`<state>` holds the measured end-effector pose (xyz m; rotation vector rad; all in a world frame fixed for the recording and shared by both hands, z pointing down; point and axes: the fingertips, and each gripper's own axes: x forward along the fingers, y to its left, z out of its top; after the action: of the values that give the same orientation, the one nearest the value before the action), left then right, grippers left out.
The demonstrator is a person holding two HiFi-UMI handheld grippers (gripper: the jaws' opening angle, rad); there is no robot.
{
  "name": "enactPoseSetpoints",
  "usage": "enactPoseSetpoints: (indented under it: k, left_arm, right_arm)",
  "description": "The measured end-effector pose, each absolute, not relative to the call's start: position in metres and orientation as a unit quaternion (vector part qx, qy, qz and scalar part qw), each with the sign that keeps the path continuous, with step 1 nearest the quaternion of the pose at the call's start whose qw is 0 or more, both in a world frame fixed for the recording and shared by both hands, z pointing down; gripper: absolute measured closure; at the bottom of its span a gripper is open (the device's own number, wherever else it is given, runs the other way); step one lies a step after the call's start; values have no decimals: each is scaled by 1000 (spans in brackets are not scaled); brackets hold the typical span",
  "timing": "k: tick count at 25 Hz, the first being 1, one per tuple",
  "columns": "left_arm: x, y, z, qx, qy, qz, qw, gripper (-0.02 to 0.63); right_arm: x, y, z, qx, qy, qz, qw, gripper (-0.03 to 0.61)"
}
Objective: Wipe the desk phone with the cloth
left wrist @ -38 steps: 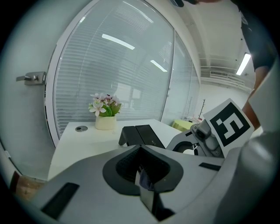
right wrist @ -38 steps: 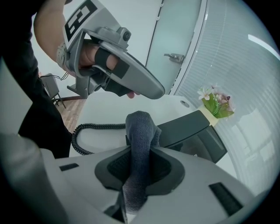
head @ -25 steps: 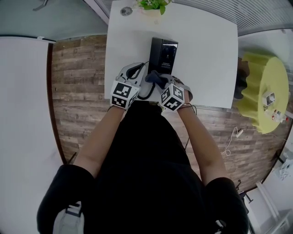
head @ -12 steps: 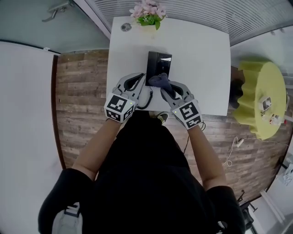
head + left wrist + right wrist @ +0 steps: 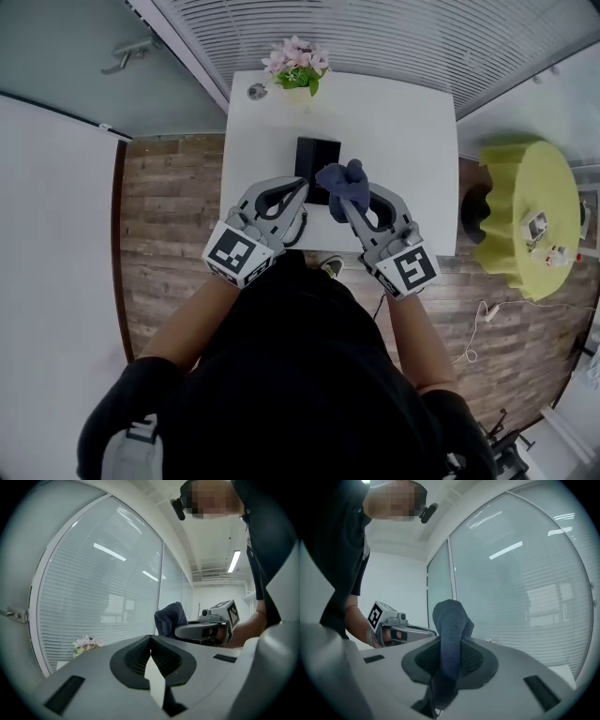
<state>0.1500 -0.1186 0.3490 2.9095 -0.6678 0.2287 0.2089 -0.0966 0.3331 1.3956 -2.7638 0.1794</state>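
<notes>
Pinching blue cloth, right hand-held gripper near desk phone

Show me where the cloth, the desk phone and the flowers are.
cloth [image 5: 342, 180], head view, its bunched middle.
desk phone [image 5: 307, 155], head view, its black top face.
flowers [image 5: 295, 62], head view, the pink blooms.

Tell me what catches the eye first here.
The dark blue cloth stands out, bunched in the shut right gripper and overlapping the right edge of the black phone on the white table. Beside it is the left gripper, jaws together with nothing between them. Pink flowers sit at the table's far edge.
</notes>
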Motion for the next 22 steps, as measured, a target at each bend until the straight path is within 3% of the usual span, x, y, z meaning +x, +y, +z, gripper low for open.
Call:
enactPoseSetpoints:
  k: [22]
  left_arm:
    - [174, -125, 294, 978, -204, 42, 29, 603]
  right_arm:
    - [221, -110, 273, 458, -889, -7, 0, 489]
